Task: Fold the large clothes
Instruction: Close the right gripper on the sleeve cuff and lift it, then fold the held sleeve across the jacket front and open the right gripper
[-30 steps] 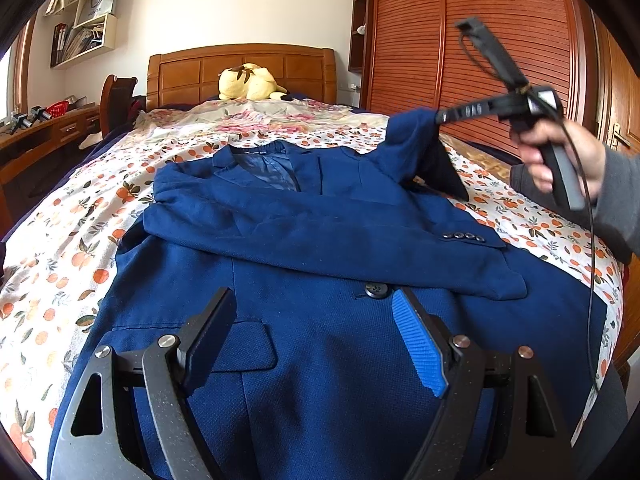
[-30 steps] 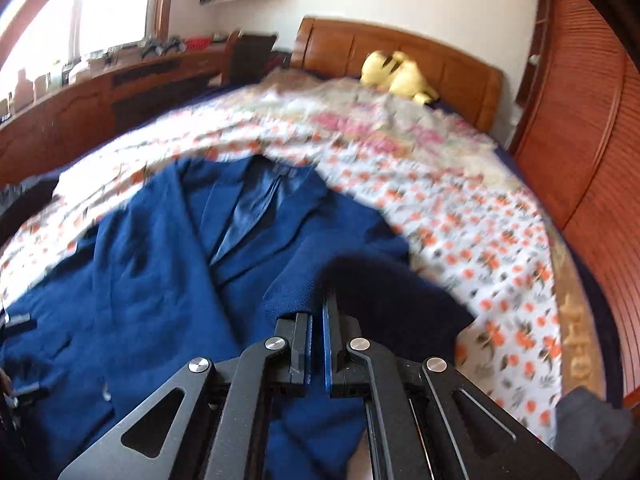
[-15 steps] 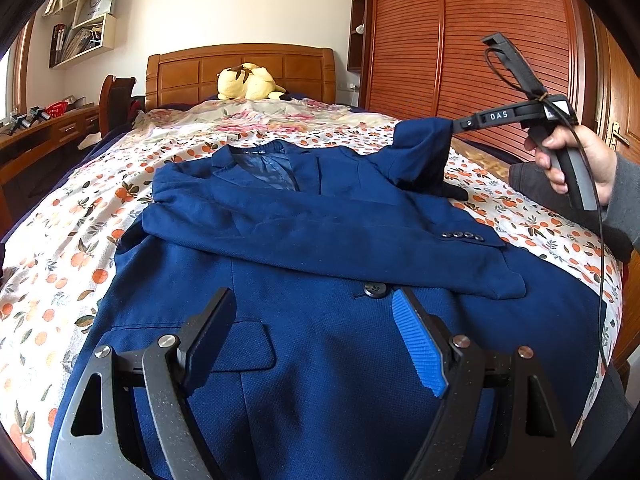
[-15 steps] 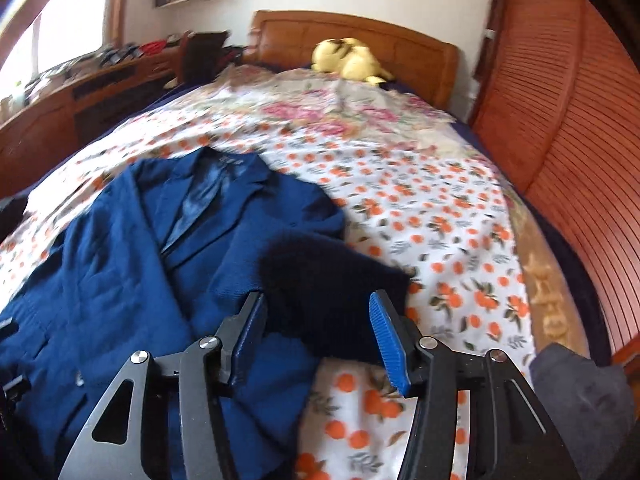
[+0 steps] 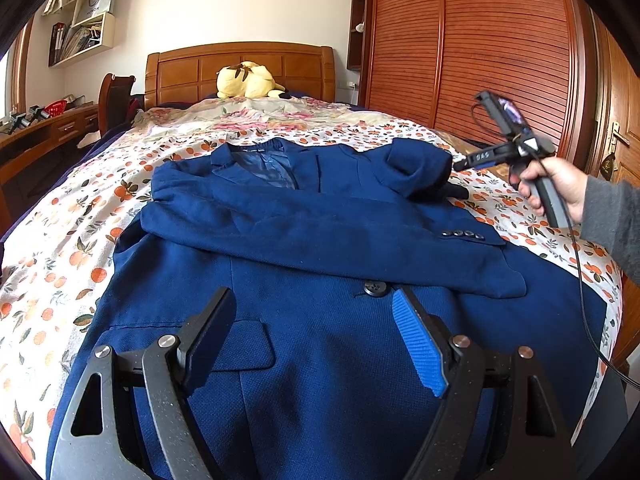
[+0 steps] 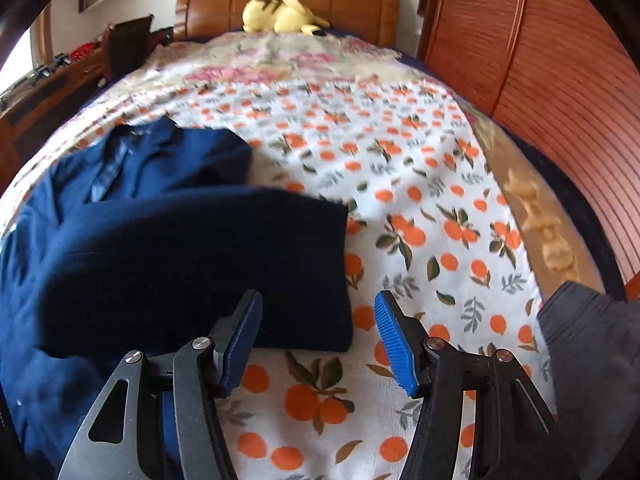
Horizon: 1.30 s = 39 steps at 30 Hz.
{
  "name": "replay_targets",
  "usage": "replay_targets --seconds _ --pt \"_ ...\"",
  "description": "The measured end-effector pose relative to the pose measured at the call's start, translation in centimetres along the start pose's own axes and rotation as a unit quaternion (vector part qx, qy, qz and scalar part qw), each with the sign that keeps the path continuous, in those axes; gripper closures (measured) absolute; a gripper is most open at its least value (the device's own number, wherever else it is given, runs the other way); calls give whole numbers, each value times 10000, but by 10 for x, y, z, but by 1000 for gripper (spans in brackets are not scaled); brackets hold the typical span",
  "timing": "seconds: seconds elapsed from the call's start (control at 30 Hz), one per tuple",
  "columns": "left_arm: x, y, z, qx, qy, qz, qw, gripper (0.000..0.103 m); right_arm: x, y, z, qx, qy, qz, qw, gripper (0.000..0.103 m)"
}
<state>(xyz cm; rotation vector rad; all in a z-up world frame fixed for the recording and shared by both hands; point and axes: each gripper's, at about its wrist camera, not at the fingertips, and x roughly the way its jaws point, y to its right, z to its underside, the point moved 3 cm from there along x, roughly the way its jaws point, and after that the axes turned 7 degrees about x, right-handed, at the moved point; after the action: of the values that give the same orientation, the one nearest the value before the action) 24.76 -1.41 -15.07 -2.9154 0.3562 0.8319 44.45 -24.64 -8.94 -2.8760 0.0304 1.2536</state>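
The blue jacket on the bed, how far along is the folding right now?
Partly done. One sleeve already lies folded across the blue jacket chest. The other sleeve is bunched at the shoulder, not yet laid flat; the right gripper is opening, nothing between its jaws. The left gripper hovers open over the lower front. Left: flatten that sleeve, then fold the body.

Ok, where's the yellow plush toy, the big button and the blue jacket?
Yellow plush toy [image 5: 248, 80], left wrist view, its body.
Big button [image 5: 375, 288], left wrist view, its centre.
Blue jacket [image 5: 320, 360], left wrist view, front panel.
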Motion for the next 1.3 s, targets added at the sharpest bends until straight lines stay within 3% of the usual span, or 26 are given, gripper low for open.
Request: replay_targets --seconds 0.27,0.37,0.43,0.47,0.5,0.57,0.87,1.13,1.3 --pt "1 0 1 12 -18 -6 10000 22 57 18 -2 607 -642 -111 9960 43" --pt "1 0 1 14 -12 -3 10000 22 66 18 -3 661 -624 -156 9957 43" --pt "1 0 1 12 -15 -4 10000 22 68 11 -3 535 -633 -236 9963 59" --pt "1 0 1 12 -13 -2 10000 22 70 7 -3 420 -678 -383 9961 81" --pt "1 0 0 11 -12 -5 10000 22 68 -1 -2 197 -680 -396 9967 91" --pt "0 0 1 12 -1 -6 10000 22 57 -19 -3 -295 -517 -283 9978 95" --pt "-17 -4 -2 -32 222 -8 9997 22 -65 -74 -29 -885 716 -580 9918 96" --pt "-53 -23 -3 -43 456 -213 9987 22 -189 -146 -25 -1609 1531 -1063 9692 97" --pt "-74 -43 -1 -177 592 -321 9976 22 -238 -179 -10 -1982 1769 -1279 9555 97"
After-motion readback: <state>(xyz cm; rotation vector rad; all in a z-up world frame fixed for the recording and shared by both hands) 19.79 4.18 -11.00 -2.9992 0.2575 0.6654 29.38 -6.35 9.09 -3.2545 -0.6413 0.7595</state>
